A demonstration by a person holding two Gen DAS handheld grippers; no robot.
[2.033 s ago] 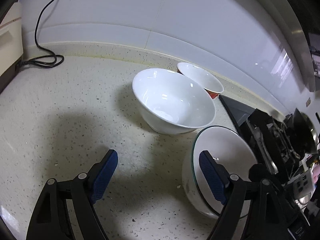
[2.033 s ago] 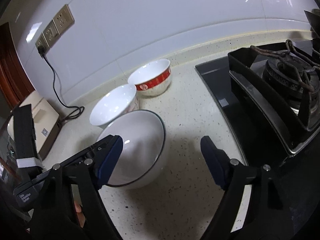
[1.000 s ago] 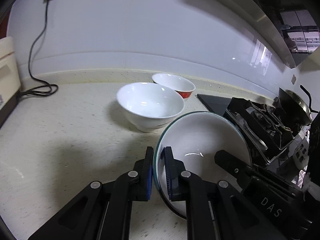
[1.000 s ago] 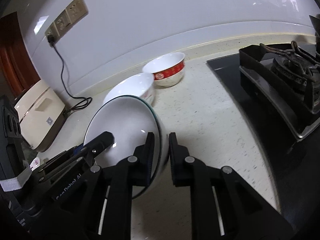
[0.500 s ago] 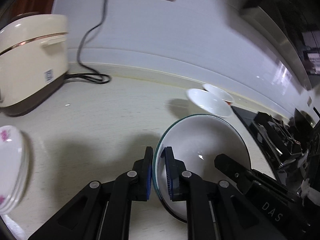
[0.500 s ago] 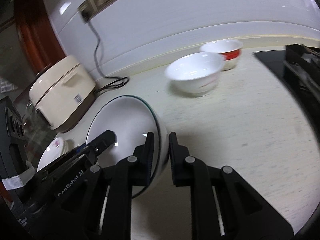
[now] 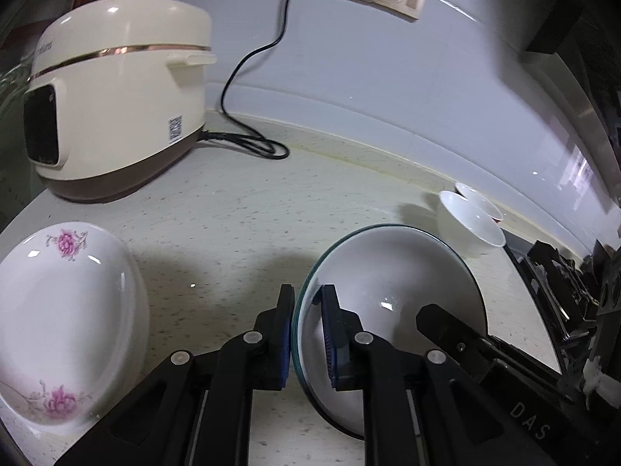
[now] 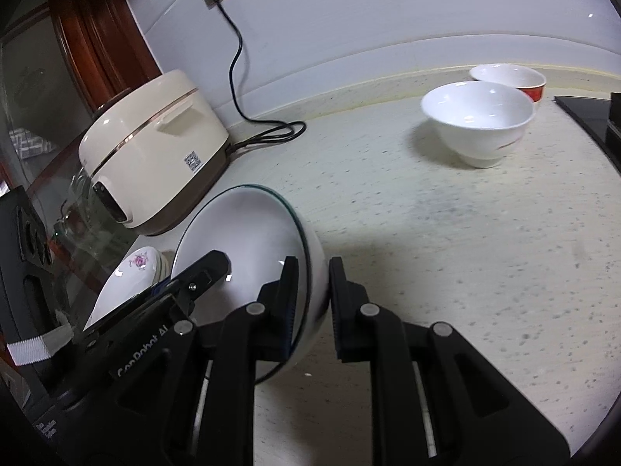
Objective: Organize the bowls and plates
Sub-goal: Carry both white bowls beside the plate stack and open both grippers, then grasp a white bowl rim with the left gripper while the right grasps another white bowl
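Both the left hand-held gripper [image 7: 306, 326] and right hand-held gripper [image 8: 312, 303] clamp opposite rims of the green-rimmed bowl [image 7: 392, 310], held tilted above the worktop [image 7: 252, 225]; level it, lower evenly beside the floral plates [image 7: 66, 318], release both sides together.

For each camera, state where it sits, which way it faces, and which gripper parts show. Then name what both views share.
Left wrist: sits behind the left gripper, faces along the speckled countertop toward the cream rice cooker; its black fingers show.
Right wrist: sits behind the right gripper, faces the plain white bowl; its black fingers show, and the left gripper crosses its view.
Shared: the green-rimmed white bowl clamped by both grippers, and the floral plates.
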